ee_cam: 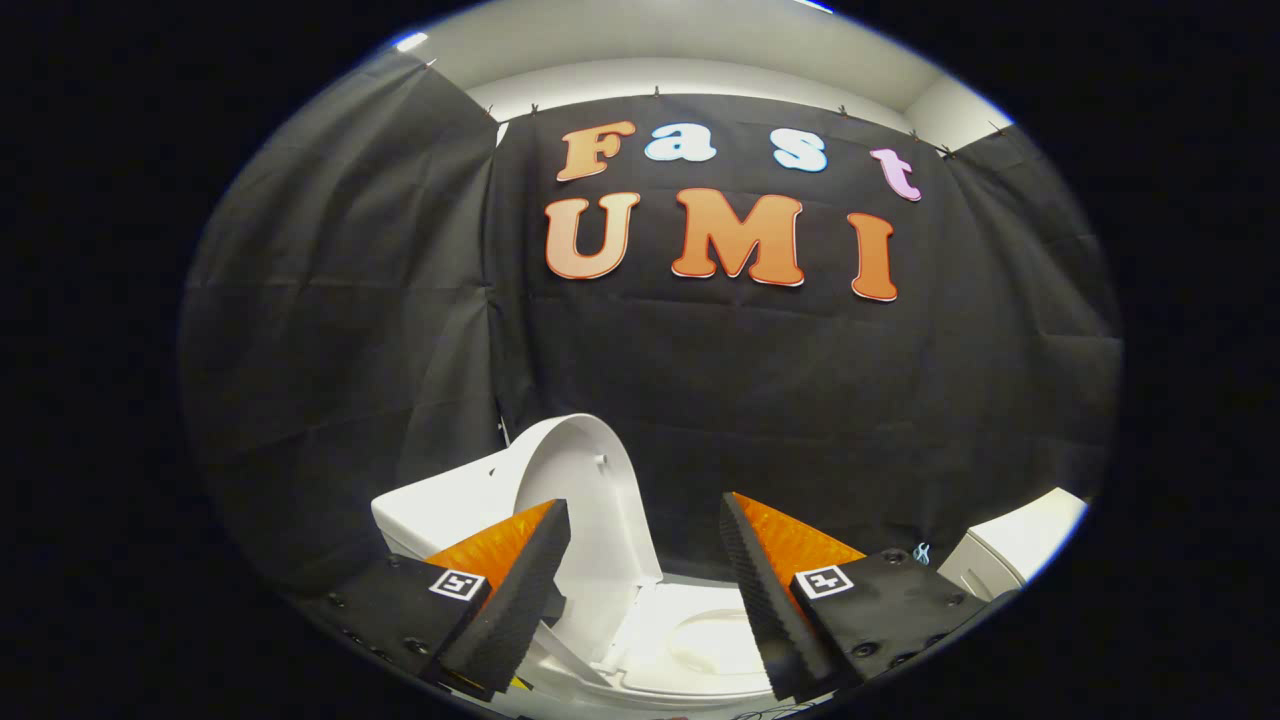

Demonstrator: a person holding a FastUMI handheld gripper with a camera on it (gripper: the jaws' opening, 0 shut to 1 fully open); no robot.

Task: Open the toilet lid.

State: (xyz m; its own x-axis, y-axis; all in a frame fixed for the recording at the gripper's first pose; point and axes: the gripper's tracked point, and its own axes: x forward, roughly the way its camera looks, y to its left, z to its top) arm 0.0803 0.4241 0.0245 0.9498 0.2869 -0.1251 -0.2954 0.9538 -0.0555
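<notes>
The gripper [645,590], jaws apart and holding nothing, hangs above one toilet [700,640] with its one lid [590,500] raised upright.

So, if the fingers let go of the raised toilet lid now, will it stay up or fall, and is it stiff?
The toilet lid stands nearly upright near the tank, so it would probably stay up. It looks like one smooth, hard moulded shell, so likely stiff, not floppy, and perhaps slippery. The gripper is open, its fingers apart, none clearly gripping the lid; a forward nudge could drop it onto the seat.
</notes>
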